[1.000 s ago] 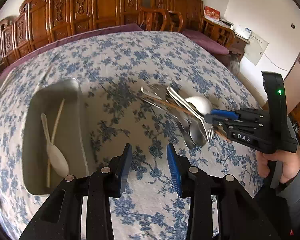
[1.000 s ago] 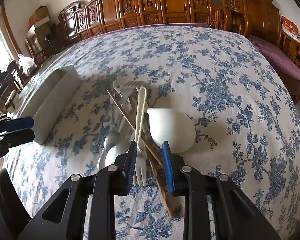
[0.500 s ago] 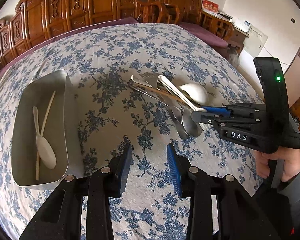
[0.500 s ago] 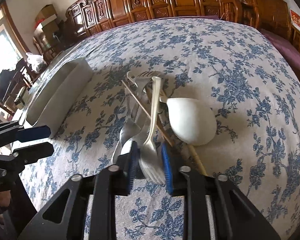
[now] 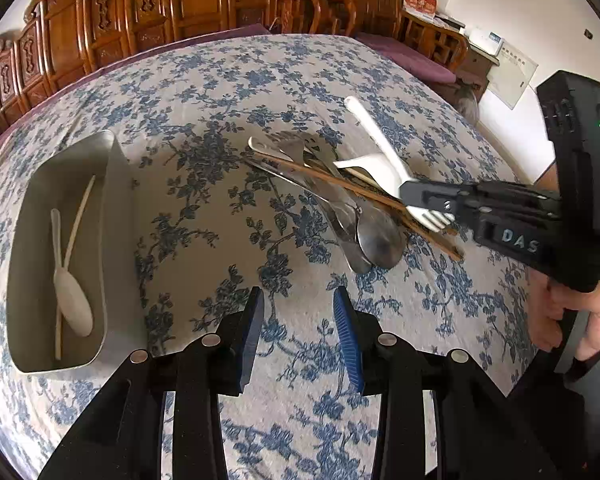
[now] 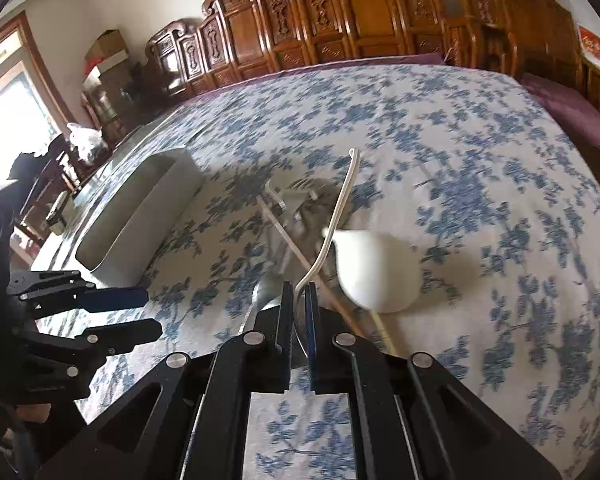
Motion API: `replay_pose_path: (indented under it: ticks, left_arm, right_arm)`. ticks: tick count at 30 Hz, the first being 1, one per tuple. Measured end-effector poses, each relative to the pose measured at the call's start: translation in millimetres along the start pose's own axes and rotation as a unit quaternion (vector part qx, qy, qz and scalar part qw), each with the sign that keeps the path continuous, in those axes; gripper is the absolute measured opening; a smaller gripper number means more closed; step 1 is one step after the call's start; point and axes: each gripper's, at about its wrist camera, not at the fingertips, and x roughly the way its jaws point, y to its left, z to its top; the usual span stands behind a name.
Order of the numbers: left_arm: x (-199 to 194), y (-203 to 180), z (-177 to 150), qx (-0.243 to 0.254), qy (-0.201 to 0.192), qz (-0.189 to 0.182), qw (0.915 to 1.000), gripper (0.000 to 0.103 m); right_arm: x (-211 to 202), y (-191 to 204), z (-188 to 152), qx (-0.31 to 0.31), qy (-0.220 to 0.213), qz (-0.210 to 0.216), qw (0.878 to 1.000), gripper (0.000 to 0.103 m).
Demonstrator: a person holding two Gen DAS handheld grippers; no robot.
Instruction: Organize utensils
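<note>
My right gripper [image 6: 298, 296] is shut on a white plastic fork [image 6: 342, 204] near its tines and holds it lifted above the pile, handle pointing away. The fork [image 5: 380, 140] and right gripper [image 5: 428, 204] also show in the left wrist view. The pile holds a white ladle-like spoon [image 6: 376, 272], wooden chopsticks [image 5: 340, 188], a metal spoon [image 5: 380, 236] and other metal utensils. My left gripper [image 5: 298, 328] is open and empty above the cloth, between the pile and a grey tray [image 5: 118, 208] that holds a white spoon [image 5: 72, 296] and a thin white stick.
The table has a blue floral cloth [image 5: 220, 92]. Carved wooden chairs [image 5: 148, 8] line the far side. The tray [image 6: 140, 216] lies left of the pile in the right wrist view, with the left gripper [image 6: 120, 312] in front of it.
My right gripper closed on the white fork and lifted it off the pile, tilting the handle up. The left gripper stayed open, and its view has drawn back a little.
</note>
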Motion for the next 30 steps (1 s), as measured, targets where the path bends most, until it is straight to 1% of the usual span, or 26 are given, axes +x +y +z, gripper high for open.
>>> replay_pose_path:
  ticks: [6,9,13,19,25,29,30]
  left_arm:
    - [18.0,-6.6,14.5,-0.011,0.004,-0.005,0.9999,0.034]
    - [28.6,-9.1,25.3,-0.022,0.005,-0.009,0.9997,0.034]
    - [44.6,-11.3,41.1,-0.044,0.01,-0.017,0.9989,0.034]
    - [61.6,-17.7,51.8,-0.053,0.017,-0.017,0.9983,0.034]
    - [73.8,-9.3,57.8,-0.104,0.026,-0.039,0.9935,0.034]
    - [75.7,-6.2,63.6,-0.118,0.025,-0.033,0.9921,0.034]
    - [76.6,-4.9,65.8,-0.12,0.024,-0.027,0.9921,0.034]
  right_arm:
    - [-4.0,-17.1,1.2,0.01,-0.006,-0.039,0.999,0.007]
    - [-2.2,-20.1,1.2,0.009,-0.005,-0.048,0.999,0.007]
    - [-1.5,-20.3,1.5,0.008,-0.006,-0.045,0.999,0.007]
    - [-0.7,-22.0,3.2,0.013,-0.004,-0.043,0.999,0.007]
    - [-1.6,-22.7,5.4,0.021,-0.009,-0.028,0.999,0.007]
    - [-2.3,-22.2,5.9,0.022,-0.01,-0.027,0.999,0.007]
    - [-2.2,-22.3,6.0,0.022,-0.01,-0.027,0.999,0.007]
